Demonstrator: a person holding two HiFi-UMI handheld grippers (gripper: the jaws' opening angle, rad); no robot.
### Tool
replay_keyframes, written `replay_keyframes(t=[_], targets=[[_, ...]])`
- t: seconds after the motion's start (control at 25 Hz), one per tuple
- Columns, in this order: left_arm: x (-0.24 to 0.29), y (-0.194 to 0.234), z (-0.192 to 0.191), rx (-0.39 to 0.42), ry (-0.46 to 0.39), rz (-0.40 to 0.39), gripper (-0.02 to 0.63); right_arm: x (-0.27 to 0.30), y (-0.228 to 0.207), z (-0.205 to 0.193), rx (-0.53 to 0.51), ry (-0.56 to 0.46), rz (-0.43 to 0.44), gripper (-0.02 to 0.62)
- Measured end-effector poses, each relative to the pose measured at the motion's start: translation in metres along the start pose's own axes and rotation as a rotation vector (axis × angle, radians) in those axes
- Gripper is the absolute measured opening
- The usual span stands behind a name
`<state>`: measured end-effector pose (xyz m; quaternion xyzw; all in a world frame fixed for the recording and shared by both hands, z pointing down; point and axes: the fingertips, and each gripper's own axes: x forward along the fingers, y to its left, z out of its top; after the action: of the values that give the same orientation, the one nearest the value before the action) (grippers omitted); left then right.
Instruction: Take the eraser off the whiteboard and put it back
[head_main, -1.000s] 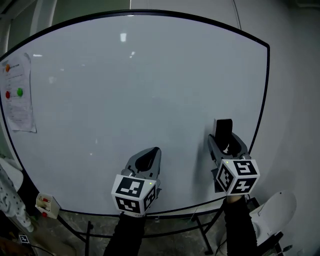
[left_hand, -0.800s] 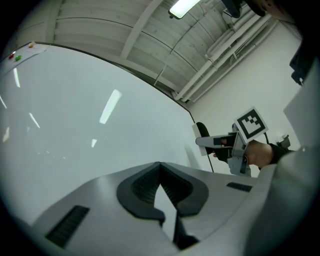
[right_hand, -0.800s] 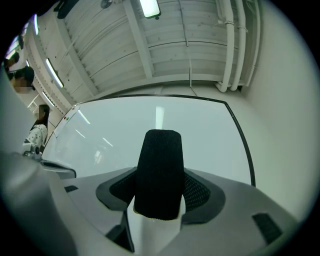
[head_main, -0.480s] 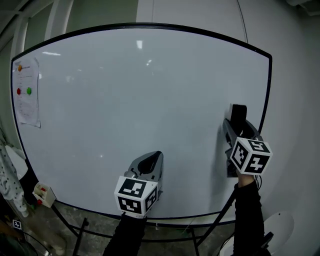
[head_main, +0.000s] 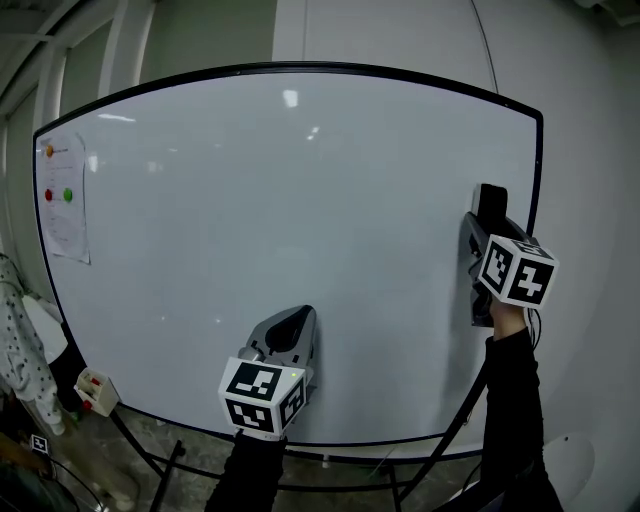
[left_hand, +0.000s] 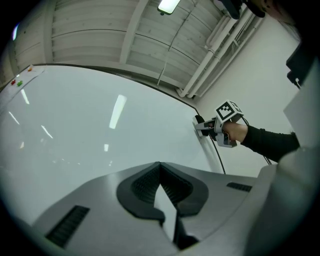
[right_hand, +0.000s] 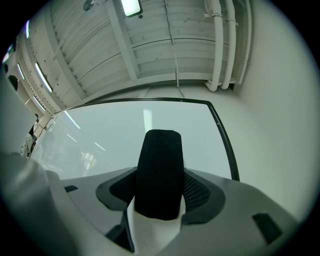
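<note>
The big whiteboard (head_main: 280, 220) fills the head view. Near its right edge, my right gripper (head_main: 487, 232) is shut on the eraser (head_main: 490, 204). In the right gripper view the eraser (right_hand: 160, 172) stands between the jaws, black felt on a white body, in front of the whiteboard (right_hand: 125, 135). My left gripper (head_main: 296, 322) hovers low at the board's middle bottom, jaws together and nothing in them. The left gripper view shows its pads (left_hand: 150, 182) meeting, with the right gripper (left_hand: 204, 126) far off at the board's right frame.
A paper sheet (head_main: 63, 215) with red, green and orange magnets hangs at the board's left side. A small white box (head_main: 93, 390) sits by the stand's lower left leg. Grey wall (head_main: 590, 200) lies right of the board frame.
My right gripper has risen and shifted right along the board with the eraser in it. The left gripper has barely shifted.
</note>
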<state>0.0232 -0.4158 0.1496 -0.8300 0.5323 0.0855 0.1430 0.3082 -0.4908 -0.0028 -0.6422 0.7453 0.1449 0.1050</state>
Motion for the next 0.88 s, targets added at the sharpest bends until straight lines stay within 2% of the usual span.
replay_keyframes(t=[0.52,0.88], targets=[[0.01,-0.012,-0.009,0.002,0.012,0.005,0.006,0.006,-0.007,0.0,0.027,-0.011,0.048,0.268],[0.008,-0.016,-0.01,0.021,0.025,0.022,0.006,0.002,-0.003,0.0,-0.02,-0.03,0.11,0.272]])
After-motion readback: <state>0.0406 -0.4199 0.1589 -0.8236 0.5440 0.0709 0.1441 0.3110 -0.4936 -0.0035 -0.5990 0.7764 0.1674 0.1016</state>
